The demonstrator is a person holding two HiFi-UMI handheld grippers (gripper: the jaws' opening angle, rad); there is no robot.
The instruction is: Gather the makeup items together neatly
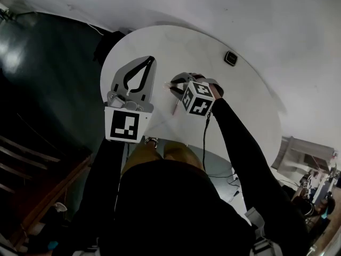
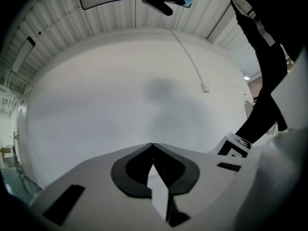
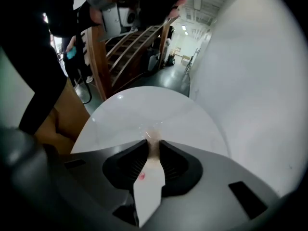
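Head view: one round white table (image 1: pixel 250 105) against a white wall, with dark floor to the left. Two grippers are over it. The left gripper (image 1: pixel 151 61) is on the left, its jaws meeting at the tips with nothing in them. The right gripper (image 1: pixel 176 83) is just beside it and tilted down, with one thin pink makeup stick (image 1: pixel 175 106) at its jaws near the table's middle. One small dark square case (image 1: pixel 230 57) lies on the far right of the table, well apart from both grippers. There are two marker cubes, one per gripper.

Left gripper view: the left gripper (image 2: pixel 153 145) has its jaws closed and is empty, facing a bare white wall. One thin white cable (image 2: pixel 188 57) runs across the wall.

Right gripper view: the right gripper (image 3: pixel 154 143) is clamped on the one makeup stick (image 3: pixel 154 150), which looks pale pink-beige here. The white table (image 3: pixel 144 109) lies beyond.
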